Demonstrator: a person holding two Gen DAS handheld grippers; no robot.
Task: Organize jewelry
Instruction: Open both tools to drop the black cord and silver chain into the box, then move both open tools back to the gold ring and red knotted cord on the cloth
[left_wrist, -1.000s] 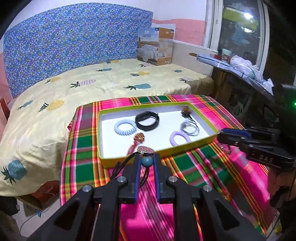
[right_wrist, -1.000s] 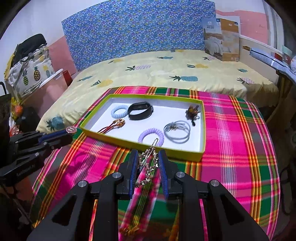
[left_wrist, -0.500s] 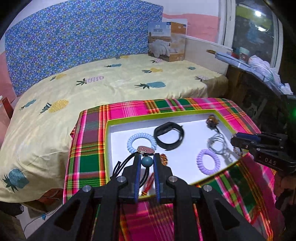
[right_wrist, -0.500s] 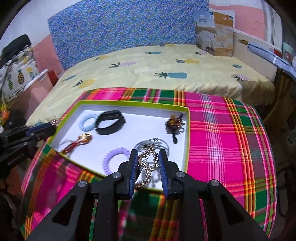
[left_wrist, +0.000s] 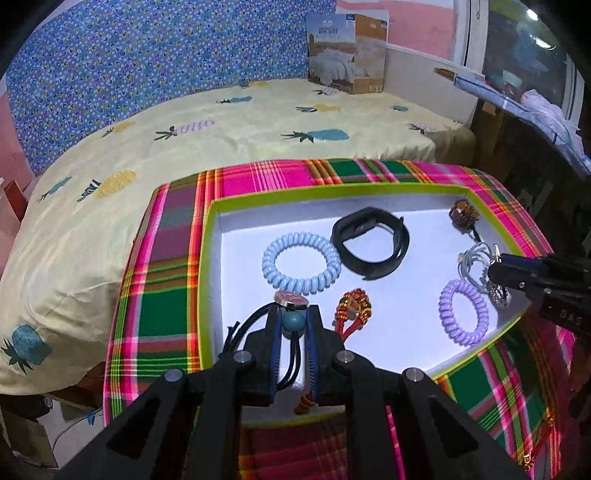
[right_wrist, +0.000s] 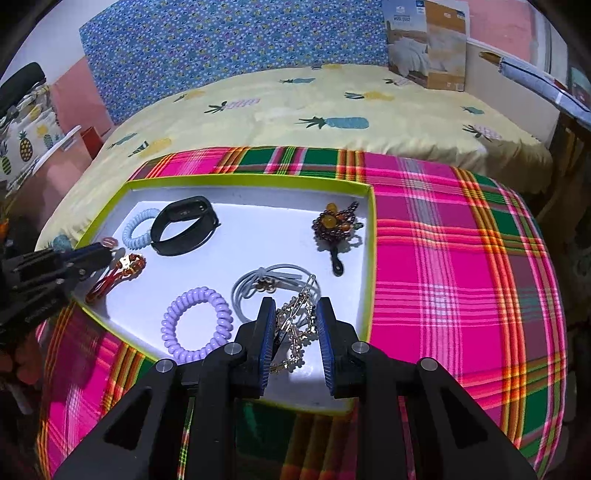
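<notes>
My left hand-held gripper (left_wrist: 293, 319) pinches a black cord necklace (left_wrist: 291, 325) at its teal bead; the cords trail back between the fingers and loop out to the left, their ends cut off by the gripper body. It hangs over the near left part of the green-rimmed tray (left_wrist: 207, 258) on the plaid-covered table (left_wrist: 162, 288). My right hand-held gripper (right_wrist: 295, 317) pinches a gold chain (right_wrist: 295, 332) with a long hair clip, its long axis running away from me and slightly right, above the grey hair ties (right_wrist: 255, 284). The chain's lower end disappears behind the fingers. How the chain and clip join I cannot make out.
</notes>
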